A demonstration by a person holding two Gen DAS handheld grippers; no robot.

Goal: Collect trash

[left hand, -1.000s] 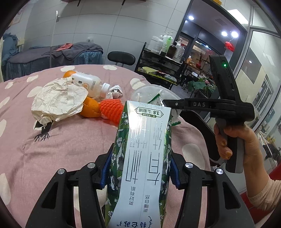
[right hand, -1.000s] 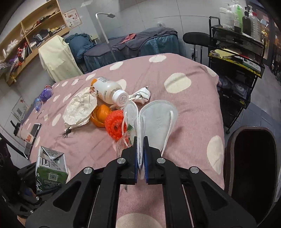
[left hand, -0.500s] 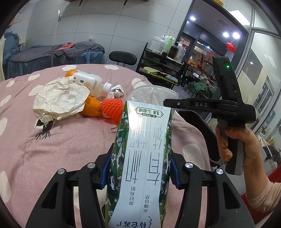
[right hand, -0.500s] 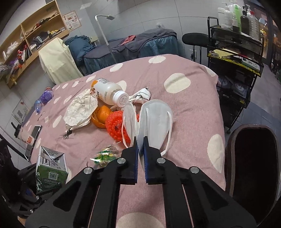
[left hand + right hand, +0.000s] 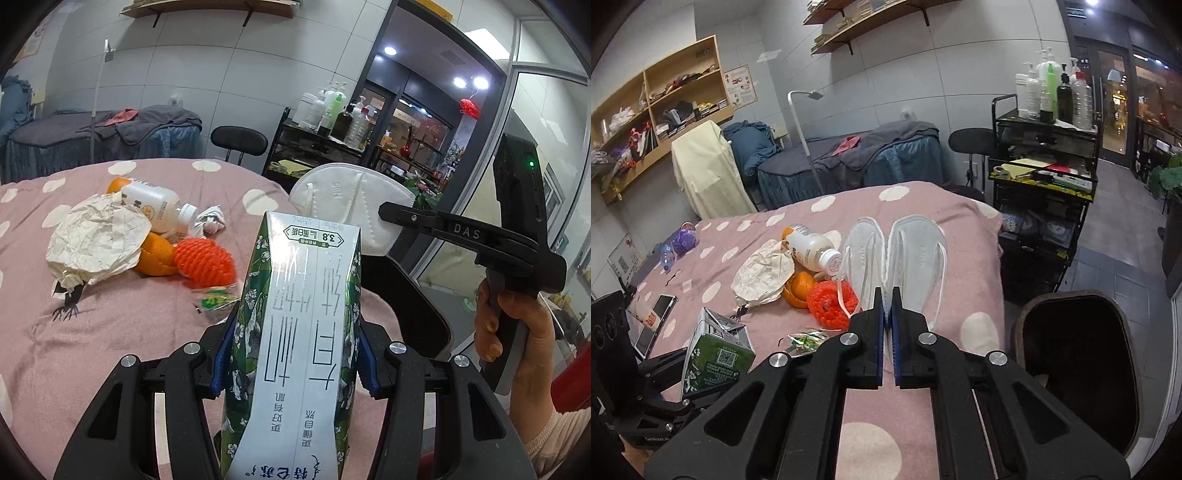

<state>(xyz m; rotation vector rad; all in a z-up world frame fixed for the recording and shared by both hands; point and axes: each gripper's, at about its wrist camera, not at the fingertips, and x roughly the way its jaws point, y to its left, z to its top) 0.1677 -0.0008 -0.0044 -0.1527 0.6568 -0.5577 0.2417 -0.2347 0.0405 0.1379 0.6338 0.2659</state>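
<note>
- Pink fabric cover with white polka dots (image 5: 960, 229) drapes the counter, soft and slightly wrinkled; grey tiled wall behind.
- left tongs (image 5: 291, 354): black plastic arms, blue pads, clamped on a milk carton (image 5: 299, 332). Carton is glossy card, green floral sides, white panel with printed characters, boxy with a folded gable end, held above the cover.
- right tongs (image 5: 885, 314): squeezed tight on the fold of a white face mask (image 5: 916, 258). Mask is soft, quilted-looking fabric, two rounded halves splayed like wings, thin elastic loops hanging; lifted off the cover.
- A person's hand (image 5: 517, 325) grips the right tool's black handle, pale sleeve at the wrist.
- Crinkly clear-and-green wrapper (image 5: 807, 338) flat on the cover just ahead of the tongs.
- Beyond it: knitted orange-red ball (image 5: 831, 301), ribbed texture, touching an orange peel (image 5: 798, 288), curved and cupped.
- Crumpled cream paper (image 5: 762, 273), creased, lumpy, beside the peel.
- White plastic bottle (image 5: 812, 249) lies on its side, cylindrical, capped, orange base, just behind the paper.
- Small wad of white tissue (image 5: 210, 223) near the bottle cap.
- Dark rounded bin (image 5: 1078, 373) stands open at the right edge of the counter.
- Far: black metal cart (image 5: 1045, 177) with bottles on top.
</note>
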